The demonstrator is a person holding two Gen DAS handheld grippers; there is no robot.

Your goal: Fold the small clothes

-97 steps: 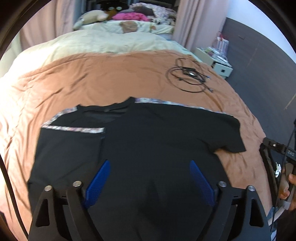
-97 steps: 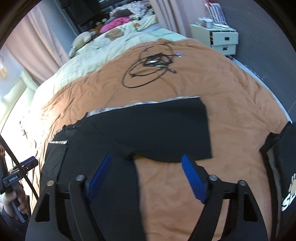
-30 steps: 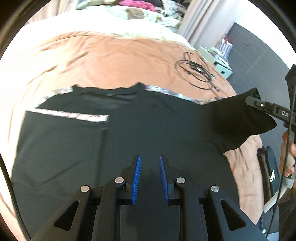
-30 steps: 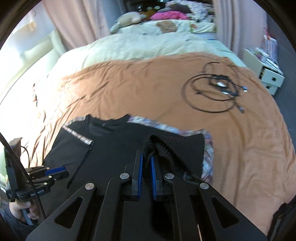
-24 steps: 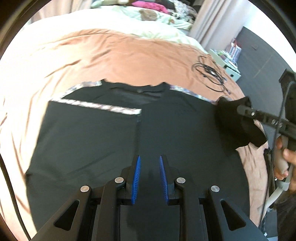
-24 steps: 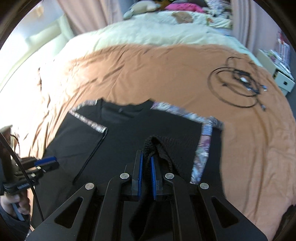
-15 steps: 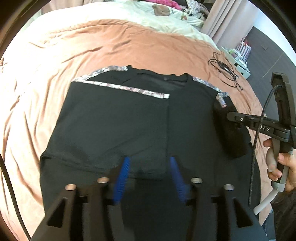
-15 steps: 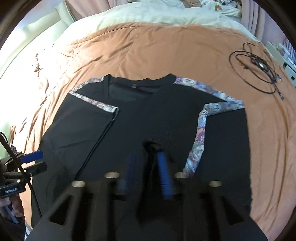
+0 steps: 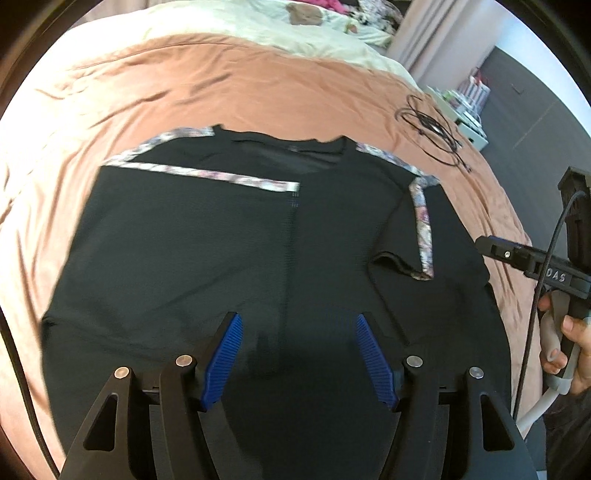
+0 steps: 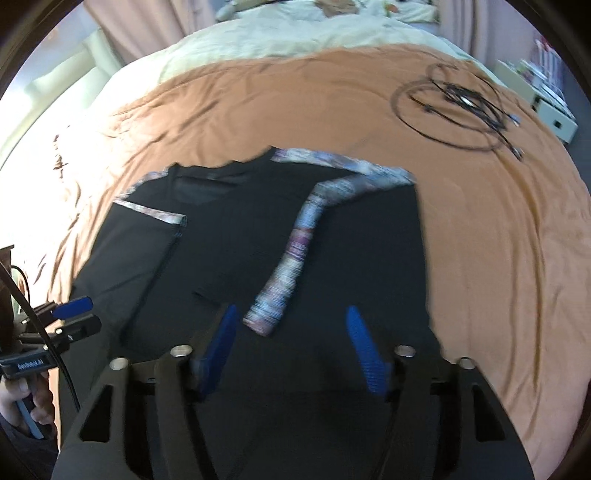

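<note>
A black T-shirt (image 9: 221, 258) with patterned shoulder trim lies flat on the brown blanket (image 9: 258, 85). Both sleeves are folded inward over the body: the left sleeve's trim (image 9: 207, 173) runs across the chest, and the right sleeve's trim (image 10: 295, 258) slants down the front. My left gripper (image 9: 297, 321) hovers over the shirt's lower middle; its jaws are opening and nothing is between them. My right gripper (image 10: 291, 310) is open just in front of the folded right sleeve's cuff, holding nothing. Each gripper also shows at the edge of the other's view: the right gripper (image 9: 517, 254) and the left gripper (image 10: 74, 314).
A coil of black cable (image 10: 458, 107) lies on the blanket beyond the shirt's right shoulder. A white nightstand (image 10: 554, 110) stands off the bed's right side. A cream duvet (image 9: 258, 33) and pillows lie at the far end. A person's hand (image 9: 565, 343) holds the right gripper's handle.
Both grippers went from shut to open and sank toward the shirt. The right gripper let go of the right sleeve, which now lies folded across the shirt's front.
</note>
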